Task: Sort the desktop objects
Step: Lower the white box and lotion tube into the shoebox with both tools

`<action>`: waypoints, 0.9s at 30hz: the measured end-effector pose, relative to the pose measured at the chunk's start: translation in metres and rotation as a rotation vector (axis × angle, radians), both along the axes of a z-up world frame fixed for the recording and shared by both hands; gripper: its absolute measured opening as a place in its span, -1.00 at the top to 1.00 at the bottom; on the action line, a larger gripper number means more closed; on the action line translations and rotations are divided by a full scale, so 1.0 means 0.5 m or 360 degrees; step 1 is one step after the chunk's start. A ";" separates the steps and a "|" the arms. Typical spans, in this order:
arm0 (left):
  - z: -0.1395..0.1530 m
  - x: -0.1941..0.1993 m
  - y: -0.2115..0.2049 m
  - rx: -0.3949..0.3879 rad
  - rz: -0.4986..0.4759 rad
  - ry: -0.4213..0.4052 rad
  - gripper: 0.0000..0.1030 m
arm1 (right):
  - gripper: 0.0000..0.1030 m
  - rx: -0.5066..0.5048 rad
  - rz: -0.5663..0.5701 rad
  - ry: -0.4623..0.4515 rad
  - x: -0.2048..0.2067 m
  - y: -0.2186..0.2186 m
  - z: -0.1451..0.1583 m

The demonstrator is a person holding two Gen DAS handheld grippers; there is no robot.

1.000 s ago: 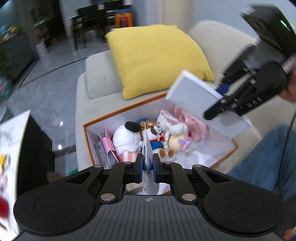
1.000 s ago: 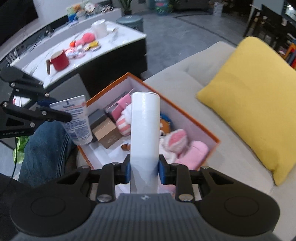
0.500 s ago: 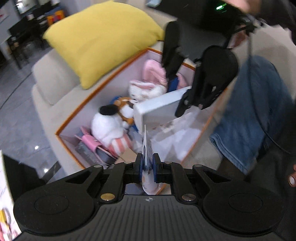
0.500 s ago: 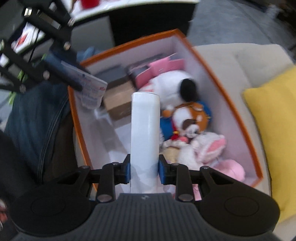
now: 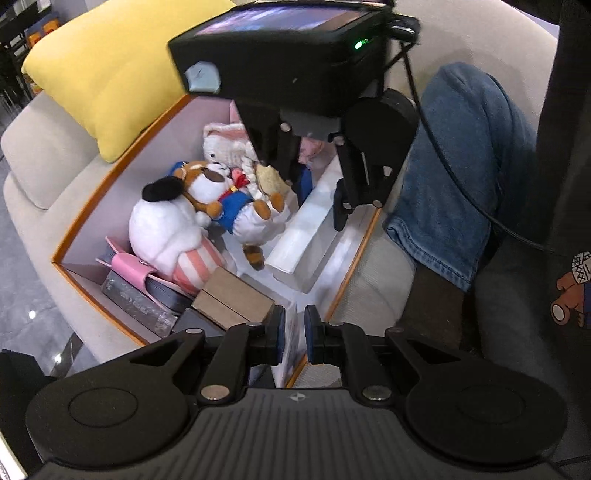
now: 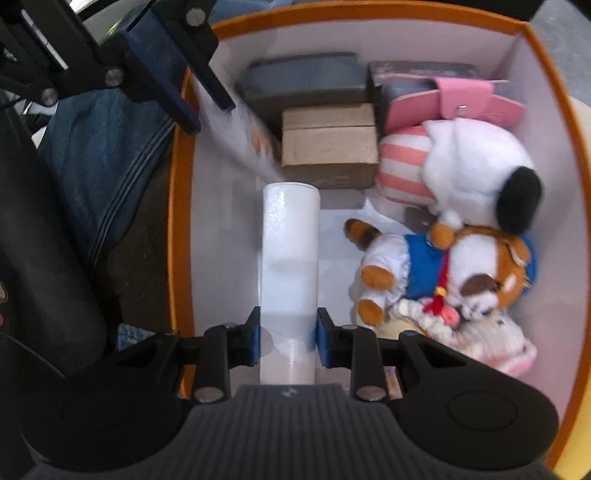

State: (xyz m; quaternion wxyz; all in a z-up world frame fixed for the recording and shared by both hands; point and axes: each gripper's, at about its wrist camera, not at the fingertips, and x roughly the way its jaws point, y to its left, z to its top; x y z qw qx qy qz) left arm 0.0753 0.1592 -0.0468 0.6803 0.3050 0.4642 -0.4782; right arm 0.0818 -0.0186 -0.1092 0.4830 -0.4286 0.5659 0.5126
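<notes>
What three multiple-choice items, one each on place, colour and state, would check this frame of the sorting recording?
1. Where is the brown cardboard box?
A. inside the orange-rimmed box
B. on the yellow cushion
C. on the floor

2. What colour is the pillow beside the box?
A. green
B. yellow
C. red

3. What is the right gripper doing?
A. hanging open
B. shut on nothing
C. clamping the white box

Answers: 1 A, it sits among the plush toys within the walls; 2 B, plain in the left wrist view; 3 C, both fingers press its sides.
</notes>
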 end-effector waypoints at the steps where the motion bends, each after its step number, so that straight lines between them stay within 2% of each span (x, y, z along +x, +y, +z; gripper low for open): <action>1: -0.002 0.002 0.002 -0.0002 0.0002 0.0009 0.77 | 0.41 -0.0009 0.0019 0.0010 0.002 0.003 -0.005; 5: -0.005 0.010 0.012 -0.0036 0.0048 0.0041 0.77 | 0.41 -0.0040 0.0061 0.0021 0.012 0.013 -0.019; 9: 0.005 0.009 0.021 -0.0096 0.0102 0.0037 0.77 | 0.41 -0.0067 0.0126 -0.0035 0.003 0.015 -0.030; 13: 0.019 0.007 0.026 -0.0149 0.0161 0.0006 0.77 | 0.41 -0.0045 0.0109 -0.0061 0.000 0.012 -0.032; 17: 0.025 0.008 0.028 -0.0162 0.0223 -0.0015 0.77 | 0.41 -0.0040 0.0123 -0.0234 -0.020 0.010 -0.029; 20: 0.027 0.009 0.028 -0.0169 0.0273 -0.0025 0.77 | 0.40 -0.0040 0.0101 -0.0296 -0.033 0.007 -0.030; 27: 0.037 0.003 0.027 -0.0170 0.0401 -0.0068 0.77 | 0.37 0.0025 -0.0023 -0.0261 -0.027 -0.002 -0.013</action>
